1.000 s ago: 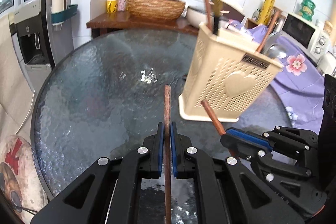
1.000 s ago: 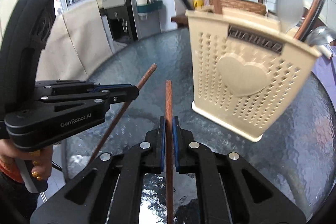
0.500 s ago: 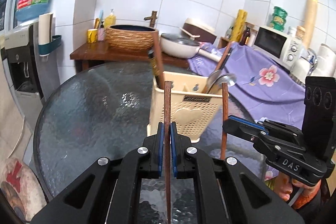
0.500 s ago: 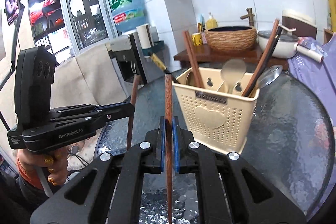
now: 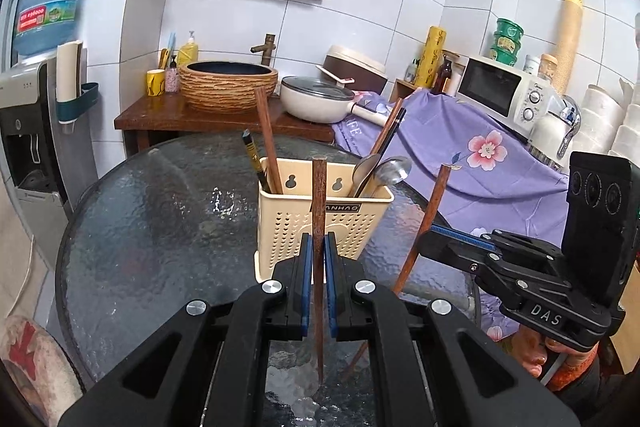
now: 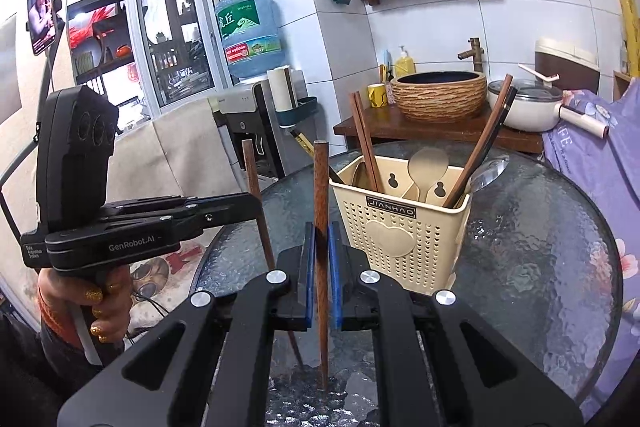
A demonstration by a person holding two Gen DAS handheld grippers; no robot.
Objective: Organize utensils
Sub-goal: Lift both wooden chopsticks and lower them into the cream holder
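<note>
The left gripper [image 5: 316, 267] pinches one thin reddish-brown wooden chopstick [image 5: 319, 227] near its middle, upright. The right gripper [image 6: 321, 271] pinches a second wooden chopstick [image 6: 321, 211] the same way. Ahead of both stands the beige perforated plastic utensil holder [image 5: 320, 227] on the round glass table [image 5: 160, 227]. The sticks look light, stiff and smooth, so I think they can rotate in the pads; a middle hold is best.
</note>
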